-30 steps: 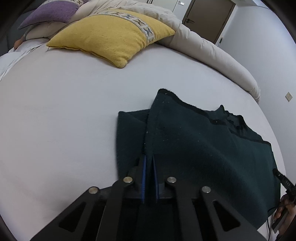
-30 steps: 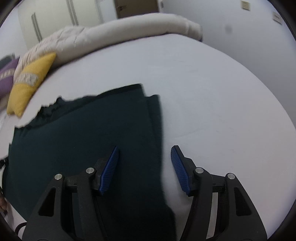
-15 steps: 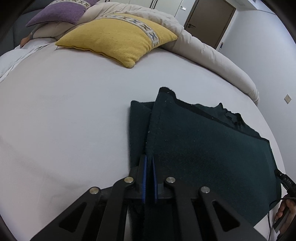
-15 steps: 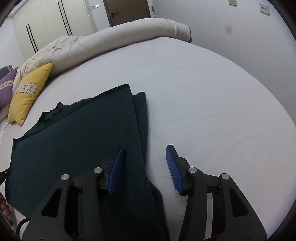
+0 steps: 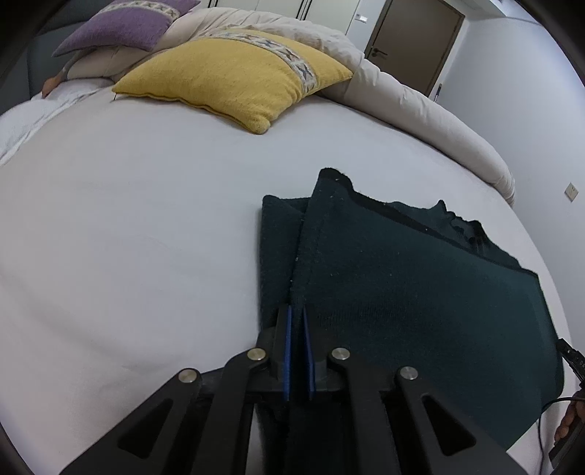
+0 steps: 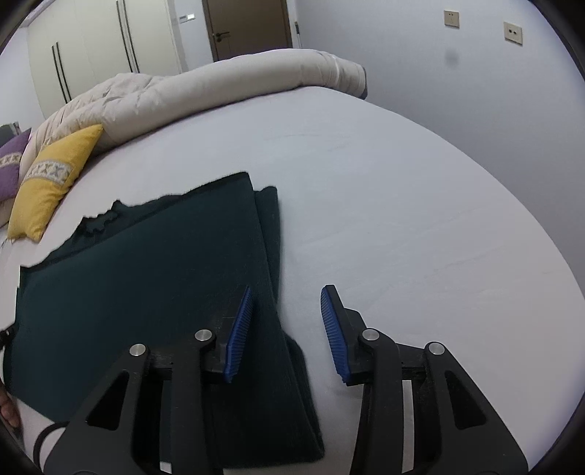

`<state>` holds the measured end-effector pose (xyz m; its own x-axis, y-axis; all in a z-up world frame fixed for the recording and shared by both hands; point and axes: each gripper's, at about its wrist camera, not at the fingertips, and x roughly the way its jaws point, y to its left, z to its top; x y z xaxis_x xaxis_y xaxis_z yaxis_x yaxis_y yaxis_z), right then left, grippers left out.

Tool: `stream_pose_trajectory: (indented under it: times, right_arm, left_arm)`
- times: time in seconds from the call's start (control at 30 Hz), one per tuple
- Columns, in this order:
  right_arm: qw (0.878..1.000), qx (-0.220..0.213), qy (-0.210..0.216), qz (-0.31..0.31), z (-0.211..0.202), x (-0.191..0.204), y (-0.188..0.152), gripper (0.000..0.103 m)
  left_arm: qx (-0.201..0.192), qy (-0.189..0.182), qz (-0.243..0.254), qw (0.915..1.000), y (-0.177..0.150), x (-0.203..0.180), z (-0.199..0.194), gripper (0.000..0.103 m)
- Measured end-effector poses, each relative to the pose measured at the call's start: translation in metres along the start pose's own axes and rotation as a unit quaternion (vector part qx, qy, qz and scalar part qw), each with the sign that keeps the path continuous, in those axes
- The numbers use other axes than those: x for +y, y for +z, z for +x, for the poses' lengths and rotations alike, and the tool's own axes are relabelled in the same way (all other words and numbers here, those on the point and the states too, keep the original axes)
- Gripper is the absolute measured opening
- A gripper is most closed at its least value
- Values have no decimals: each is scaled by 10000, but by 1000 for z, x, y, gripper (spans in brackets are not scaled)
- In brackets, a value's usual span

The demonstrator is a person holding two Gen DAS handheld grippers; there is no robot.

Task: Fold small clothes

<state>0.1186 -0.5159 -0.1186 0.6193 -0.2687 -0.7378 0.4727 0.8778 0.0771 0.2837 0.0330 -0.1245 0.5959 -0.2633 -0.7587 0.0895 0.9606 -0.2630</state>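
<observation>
Centrally, the dark green garment (image 5: pixel 420 303) lay spread flat on the white bed sheet (image 5: pixel 128 237), with one side folded over so that a narrow strip of the lower layer showed along the folded edge. The left gripper (image 5: pixel 297 321) was clenched on that raised edge: its blue pads (image 5: pixel 287 347) stood nearly together with a ridge of the fabric pinched between them. The right gripper (image 6: pixel 287 321) was released, its jaws well apart; the left blue pad (image 6: pixel 239 332) sat above the garment's edge (image 6: pixel 270 255), while the right pad sat above bare sheet (image 6: pixel 402 237). Whether the right gripper touched the fabric could not be determined. The garment's far edge (image 6: pixel 98 219) appeared uneven and ragged in outline. A yellow cushion (image 5: pixel 234 76) with a patterned band lay well apart from the garment toward the head of the bed, with a purple cushion (image 5: pixel 120 25) behind it. A rolled beige duvet (image 6: pixel 219 91) ran along the far side of the bed. A brown door (image 6: pixel 248 25) and white wardrobe doors (image 6: pixel 98 47) stood beyond, and two wall sockets (image 6: pixel 512 31) were mounted on the grey wall.
</observation>
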Motion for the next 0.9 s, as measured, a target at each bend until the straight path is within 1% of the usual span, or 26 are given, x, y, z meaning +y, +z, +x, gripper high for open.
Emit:
stream_pose_trajectory:
  times: [0.03, 0.07, 0.2, 0.23, 0.33, 0.4, 0.43, 0.47, 0.5, 0.53, 0.57, 0.67, 0.73, 0.8, 0.83, 0.87, 0.9]
  right_arm:
    - [9999, 153, 34, -56, 4, -2, -4, 23]
    - [9997, 226, 57, -76, 8, -3, -7, 23]
    - [9996, 220, 168, 87, 10, -10, -11, 22]
    - [9996, 239, 168, 53, 11, -8, -10, 19]
    - [9995, 304, 41, -14, 7, -4, -7, 18]
    - [9997, 230, -100, 81, -8, -3, 0, 19]
    - [9999, 86, -76, 109, -17, -1, 6, 20]
    - [9999, -46, -19, 117, -26, 0, 11, 22]
    - [9997, -211, 95, 109, -33, 3, 18, 25]
    - [9988, -359, 319, 82, -38, 9, 28, 31]
    - [9981, -365, 486, 49, -38, 15, 34, 38]
    - [9937, -139, 1108, -74, -18, 43, 54, 38]
    - [9876, 140, 1556, -143, 7, 65, 61, 38]
    - [9824, 422, 1815, -82, 34, 80, 66, 38]
    - [9797, 569, 1923, -22, 49, 86, 69, 38]
    - [9784, 691, 1945, 61, 62, 90, 70, 38]
    - [9780, 830, 1903, 195, 78, 90, 72, 38]
  left_arm:
    - [-10, 55, 72, 10000, -1, -2, 0, 10]
    - [-37, 125, 147, 9998, -2, -4, -2, 10]
    - [-97, 197, 220, 9995, -5, -5, -5, 10]
    - [-109, 202, 213, 9995, -6, -4, -5, 10]
    - [-111, 301, 308, 9990, -6, -8, -9, 10]
    - [-190, 534, 458, 9973, -4, -16, -19, 16]
    - [-352, 727, 583, 9950, -4, -22, -28, 20]
    - [-678, 944, 723, 9906, -1, -30, -41, 26]
    - [-876, 973, 816, 9880, 3, -37, -47, 30]
    - [-977, 935, 901, 9867, 8, -45, -50, 35]
    - [-1000, 896, 956, 9863, 13, -52, -50, 36]
    - [-1012, 725, 1130, 9858, 35, -77, -32, 36]
    - [-938, 674, 1198, 9861, 47, -88, -11, 36]
    - [-666, 691, 1072, 9896, 57, -89, 19, 36]
    - [-548, 779, 1011, 9903, 58, -85, 33, 37]
    - [-374, 836, 949, 9913, 58, -80, 46, 39]
    - [-80, 627, 705, 9955, 57, -66, 64, 41]
